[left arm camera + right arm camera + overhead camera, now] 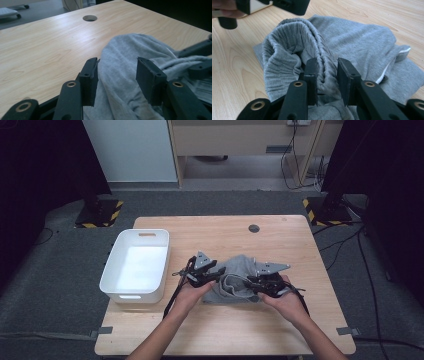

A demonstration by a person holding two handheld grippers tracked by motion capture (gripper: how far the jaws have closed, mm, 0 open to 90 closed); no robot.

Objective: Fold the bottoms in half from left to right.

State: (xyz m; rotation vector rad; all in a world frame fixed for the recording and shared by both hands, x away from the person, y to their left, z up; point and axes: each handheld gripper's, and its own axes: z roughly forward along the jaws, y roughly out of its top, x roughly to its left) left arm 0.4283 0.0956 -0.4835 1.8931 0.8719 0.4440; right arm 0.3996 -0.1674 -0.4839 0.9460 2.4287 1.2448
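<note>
Light wood table (220, 227) | soft grey ribbed-waist garment (239, 279) right of white plastic bin (136, 265): light, limp, thick hem | your right gripper (325, 72) pinches waistband | your left gripper (116, 76) straddles cloth, pads apart, not gripping yet.

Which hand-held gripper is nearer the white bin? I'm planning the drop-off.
Left. The left hand-held gripper sits at the grey garment's left edge, just right of the white bin. The right hand-held gripper is at the garment's far side.

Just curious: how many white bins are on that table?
1: the white bin sits at the table's left edge, left of the grey garment.
</note>
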